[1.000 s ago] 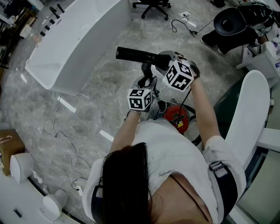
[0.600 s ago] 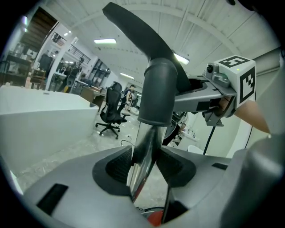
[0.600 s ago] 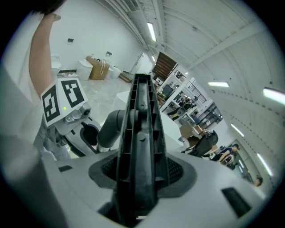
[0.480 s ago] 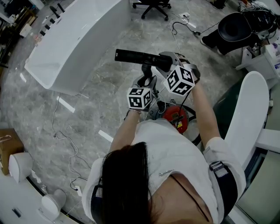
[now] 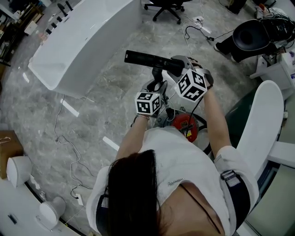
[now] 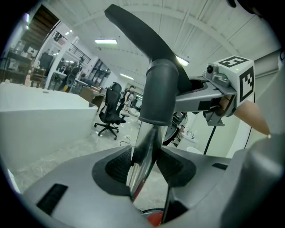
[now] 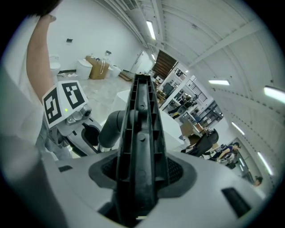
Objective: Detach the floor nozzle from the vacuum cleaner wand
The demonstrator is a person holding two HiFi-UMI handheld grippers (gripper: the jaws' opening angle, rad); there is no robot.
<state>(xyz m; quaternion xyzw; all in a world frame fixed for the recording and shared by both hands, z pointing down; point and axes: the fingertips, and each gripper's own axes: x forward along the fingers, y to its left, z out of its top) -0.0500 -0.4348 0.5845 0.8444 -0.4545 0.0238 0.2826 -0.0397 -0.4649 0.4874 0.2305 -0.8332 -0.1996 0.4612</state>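
A grey marble floor point(image 5: 106, 92) lies all around, with thin cables point(image 5: 60, 138) trailing over it. A long white bench point(image 5: 78, 41) stands on the left of the head view, and a black office chair point(image 5: 161, 5) stands at the top. A white chair point(image 5: 265, 115) is on the right. The round red vacuum body point(image 5: 183, 123) sits on the floor just below the hands. The person's dark hair point(image 5: 133, 193) and white top cover the lower part of the head view.

The floor nozzle point(image 7: 141, 116) is black plastic, long and flat, with ribs and little round pegs along its underside. A smooth grey elbow point(image 6: 159, 93) joins it to the wand point(image 6: 147, 133), a shiny metal tube that mirrors the room. The pads of the tongs are dark and bumpy.

The left tongs point(image 6: 143, 167) are clamped on the wand just under the grey elbow, with a pad pressing on each side of the tube. The right tongs point(image 7: 139, 171) are clamped on the floor nozzle — its narrow body sits between the pads and runs away from the camera. The nozzle is held up in the air in front of the person, above the red vacuum body. In the head view the right tongs are near the left tongs, a little higher and to the right.
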